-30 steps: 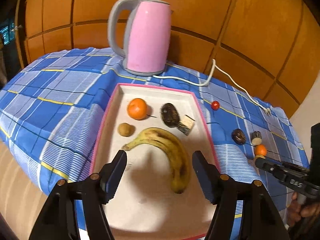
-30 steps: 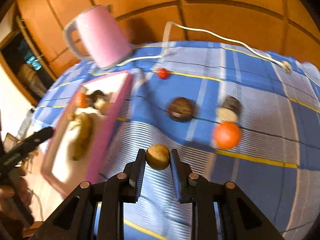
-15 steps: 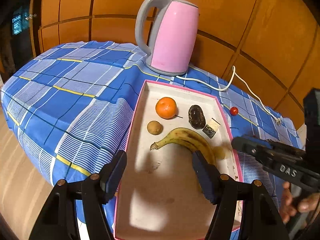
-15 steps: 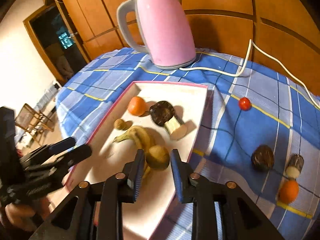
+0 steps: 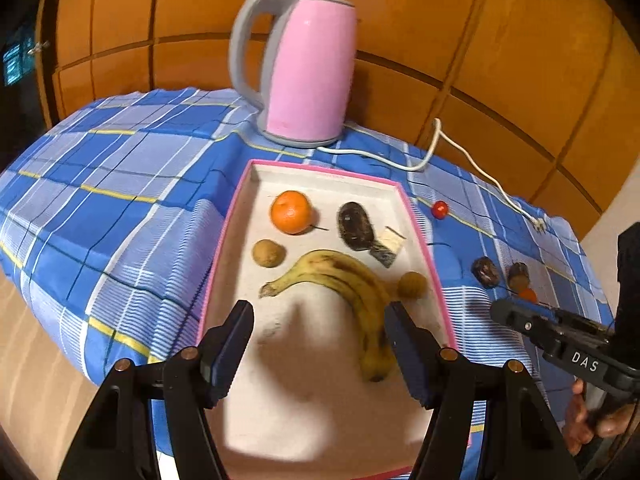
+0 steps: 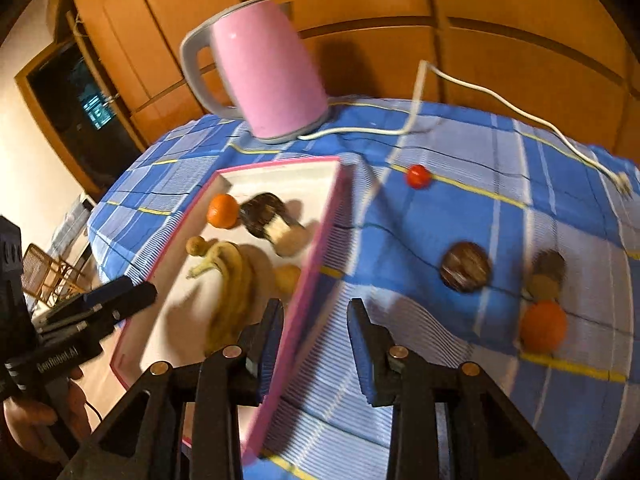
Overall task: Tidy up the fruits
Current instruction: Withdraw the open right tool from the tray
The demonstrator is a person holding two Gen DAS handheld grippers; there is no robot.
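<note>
A pink-rimmed white tray (image 5: 224, 240) holds an orange (image 5: 291, 212), a small brown fruit (image 5: 269, 253), a banana (image 5: 352, 288), a dark cut fruit (image 5: 354, 226) and a round brown fruit (image 5: 412, 285) beside the banana. My left gripper (image 5: 320, 344) hovers open over the tray's near half, holding nothing. My right gripper (image 6: 316, 320) is open and empty above the tray's right rim (image 6: 316, 256), and the brown fruit (image 6: 290, 278) lies free just beyond its left finger. On the cloth lie a dark round fruit (image 6: 466, 266), a cut dark fruit (image 6: 546, 274), an orange (image 6: 543, 326) and a small red fruit (image 6: 419, 176).
A pink kettle (image 5: 308, 72) stands behind the tray, its white cord (image 5: 460, 152) trailing right across the blue checked cloth (image 5: 120, 184). Wooden panels back the table. The table edge drops off at left and front. A hand (image 6: 36, 416) grips the left tool.
My right gripper carried the round brown fruit from the cloth into the tray, let it go beside the banana, and drew back over the right rim. The left gripper stayed open over the tray.
</note>
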